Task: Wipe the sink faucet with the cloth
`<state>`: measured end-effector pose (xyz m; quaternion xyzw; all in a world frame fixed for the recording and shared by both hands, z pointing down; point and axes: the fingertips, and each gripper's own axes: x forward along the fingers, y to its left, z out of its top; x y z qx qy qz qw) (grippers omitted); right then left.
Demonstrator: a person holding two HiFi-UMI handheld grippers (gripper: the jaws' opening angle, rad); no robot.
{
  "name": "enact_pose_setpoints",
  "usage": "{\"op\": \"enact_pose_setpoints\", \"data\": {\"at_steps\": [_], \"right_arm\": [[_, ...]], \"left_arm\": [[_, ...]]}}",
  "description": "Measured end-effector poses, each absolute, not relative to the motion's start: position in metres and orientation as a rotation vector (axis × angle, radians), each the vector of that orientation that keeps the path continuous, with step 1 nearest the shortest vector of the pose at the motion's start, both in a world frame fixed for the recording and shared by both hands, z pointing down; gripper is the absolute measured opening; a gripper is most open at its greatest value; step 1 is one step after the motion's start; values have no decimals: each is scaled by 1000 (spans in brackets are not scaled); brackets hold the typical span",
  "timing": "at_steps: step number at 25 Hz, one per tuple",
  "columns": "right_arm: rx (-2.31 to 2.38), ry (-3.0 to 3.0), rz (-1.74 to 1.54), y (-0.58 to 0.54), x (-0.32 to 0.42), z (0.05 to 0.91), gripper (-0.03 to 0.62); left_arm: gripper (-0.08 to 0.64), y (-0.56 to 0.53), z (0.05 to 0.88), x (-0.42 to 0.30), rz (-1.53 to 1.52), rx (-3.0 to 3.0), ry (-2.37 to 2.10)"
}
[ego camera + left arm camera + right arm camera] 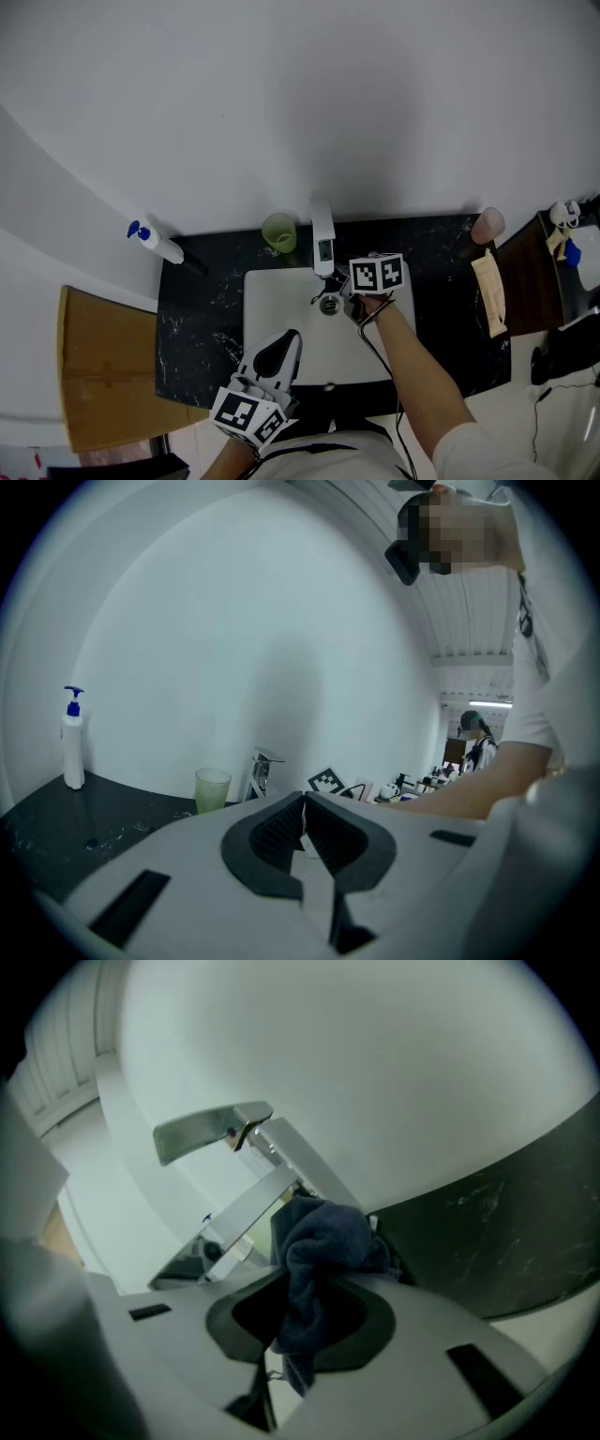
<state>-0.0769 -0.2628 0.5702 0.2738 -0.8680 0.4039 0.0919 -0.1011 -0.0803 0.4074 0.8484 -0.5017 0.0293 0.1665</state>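
Tightly gripped cloth at the faucet

A black counter [202, 309] is spread around the faucet [322, 230], with a white sink [281, 309] set before it. The left gripper [305, 808] is held well short of the faucet, jaws pressed together on nothing. The dark blue cloth [319, 1241] is clenched in the right gripper [309, 1302], just beside the faucet.

Sink [272, 305] set in the counter [202, 309], faucet [322, 230] at its back edge.
The cup [278, 232] stands just left of the faucet, the soap bottle [156, 243] at the counter's far-left corner. The right gripper [345, 296], cloth [323, 1241] between its jaws, is just before the faucet; the left gripper [287, 337] is over the sink's near edge.
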Motion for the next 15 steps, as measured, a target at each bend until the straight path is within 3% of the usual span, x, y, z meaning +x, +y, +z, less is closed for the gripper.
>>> {"op": "enact_pose_setpoints", "data": {"at_steps": [6, 15], "right_arm": [[724, -2628, 978, -250, -98, 574, 72], [1032, -2721, 954, -278, -38, 544, 72]], "left_arm": [[11, -79, 410, -102, 59, 2429, -1424], [11, -76, 408, -107, 62, 2416, -1433]]}}
